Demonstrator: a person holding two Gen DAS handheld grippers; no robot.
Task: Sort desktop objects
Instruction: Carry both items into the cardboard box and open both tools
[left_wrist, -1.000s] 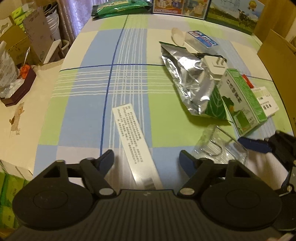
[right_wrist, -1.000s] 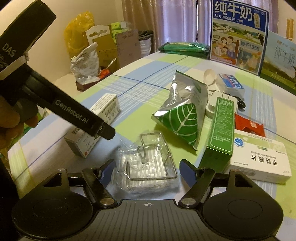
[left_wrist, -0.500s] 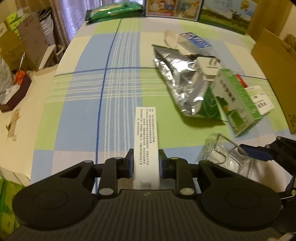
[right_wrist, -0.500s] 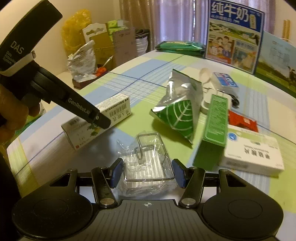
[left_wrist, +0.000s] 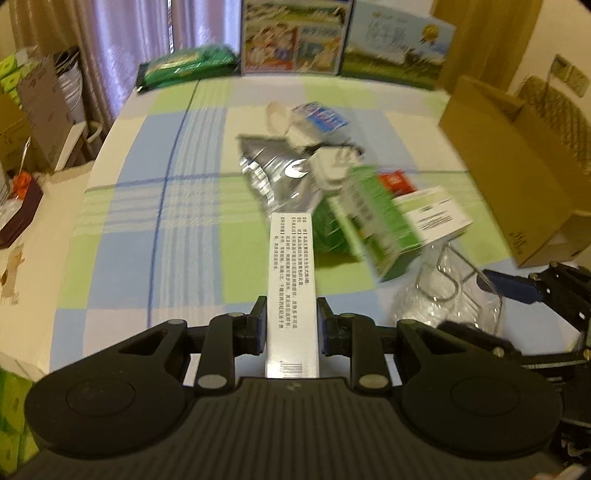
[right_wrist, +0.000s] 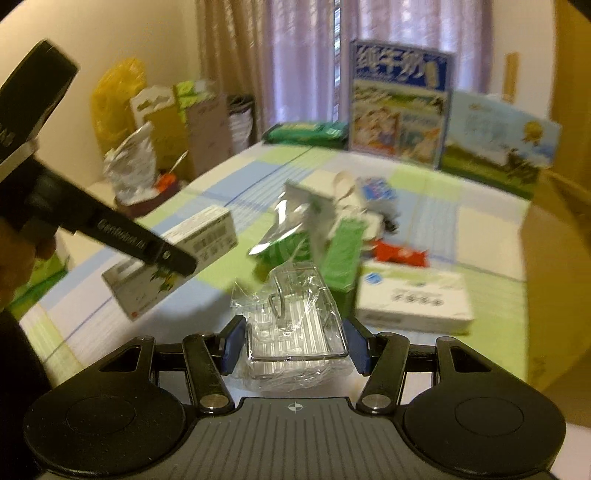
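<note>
We have our left tongs (left_wrist: 291, 326) clamped on the white medicine box (left_wrist: 291, 280), right tongs (right_wrist: 294, 345) gripping the plastic-wrapped wire rack (right_wrist: 295, 325), both above the desk (left_wrist: 122, 229); the remaining clutter is unsorted.

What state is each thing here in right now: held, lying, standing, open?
Left tool: shut on the long white box, lifted.
Right tool: shut on the plastic-wrapped wire rack.
Foil pouch: lying, crumpled.
Green carton: lying on its side.
Cardboard box: top open.
Milk carton: standing upright.
</note>
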